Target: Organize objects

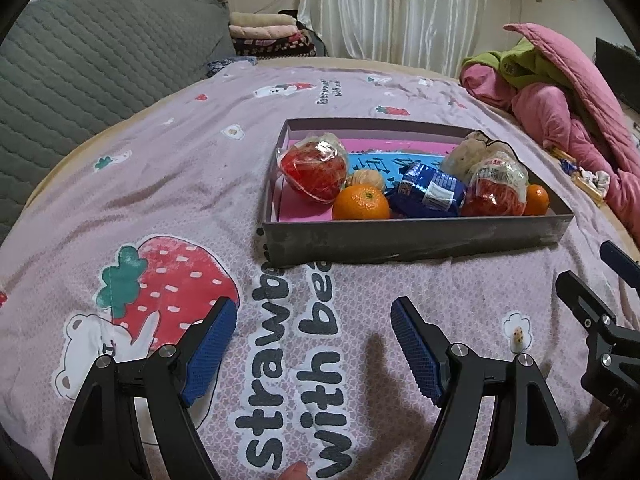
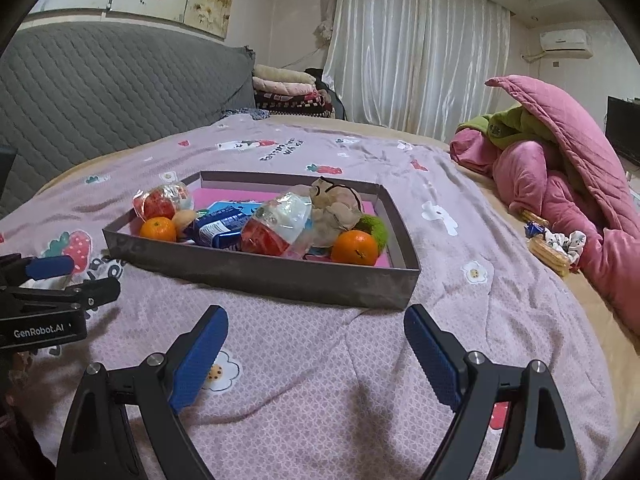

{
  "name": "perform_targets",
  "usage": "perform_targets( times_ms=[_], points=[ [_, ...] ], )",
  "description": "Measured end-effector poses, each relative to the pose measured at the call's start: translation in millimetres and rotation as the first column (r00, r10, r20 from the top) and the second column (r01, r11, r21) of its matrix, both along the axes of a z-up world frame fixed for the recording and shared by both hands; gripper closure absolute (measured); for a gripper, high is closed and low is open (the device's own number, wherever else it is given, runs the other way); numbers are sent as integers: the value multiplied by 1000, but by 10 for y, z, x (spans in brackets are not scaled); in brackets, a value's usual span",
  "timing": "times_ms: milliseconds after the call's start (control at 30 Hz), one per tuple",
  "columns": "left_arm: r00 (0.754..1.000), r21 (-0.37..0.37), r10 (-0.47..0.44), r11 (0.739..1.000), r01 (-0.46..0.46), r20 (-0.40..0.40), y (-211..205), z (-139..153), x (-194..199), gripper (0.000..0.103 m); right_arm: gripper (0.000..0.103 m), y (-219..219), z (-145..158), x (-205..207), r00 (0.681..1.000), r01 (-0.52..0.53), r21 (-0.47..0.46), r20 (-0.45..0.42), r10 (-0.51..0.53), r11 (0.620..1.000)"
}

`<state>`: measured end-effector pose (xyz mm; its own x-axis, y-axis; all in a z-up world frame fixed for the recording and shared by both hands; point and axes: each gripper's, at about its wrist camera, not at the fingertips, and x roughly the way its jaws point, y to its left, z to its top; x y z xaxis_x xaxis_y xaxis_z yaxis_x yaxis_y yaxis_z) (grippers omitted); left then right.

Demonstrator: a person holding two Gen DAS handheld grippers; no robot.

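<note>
A shallow grey box point(image 1: 416, 236) point(image 2: 260, 276) lies on the pink strawberry bedspread. In it are two wrapped red apples point(image 1: 314, 172) point(image 2: 266, 236), two oranges point(image 1: 360, 203) point(image 2: 354, 247), a blue snack packet point(image 1: 428, 192) point(image 2: 216, 230), a walnut point(image 1: 366, 179), a beige plush toy point(image 1: 474, 152) point(image 2: 336, 208) and a green fuzzy thing point(image 2: 376, 230). My left gripper point(image 1: 312, 340) is open and empty, on the near side of the box. My right gripper point(image 2: 316, 344) is open and empty, also short of the box. Each shows at the edge of the other's view.
A pink quilt heap with a green garment point(image 2: 560, 160) lies at the right. Biscuits, a blue wrapper and a scrunchie point(image 2: 552, 242) lie beside it. A grey quilted headboard point(image 2: 100, 92) is at the left, folded blankets point(image 2: 288, 88) behind.
</note>
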<state>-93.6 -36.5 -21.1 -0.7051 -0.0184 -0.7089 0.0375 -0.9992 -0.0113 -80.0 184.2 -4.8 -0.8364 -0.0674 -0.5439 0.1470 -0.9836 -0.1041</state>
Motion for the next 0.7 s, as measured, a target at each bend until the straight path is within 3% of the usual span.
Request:
perform_targets(
  times_ms=[700],
  points=[
    [1000, -13, -17, 1000, 17, 20, 80, -153, 1, 22, 13, 56, -167, -16, 999, 1, -7, 52, -1, 1000]
  ],
)
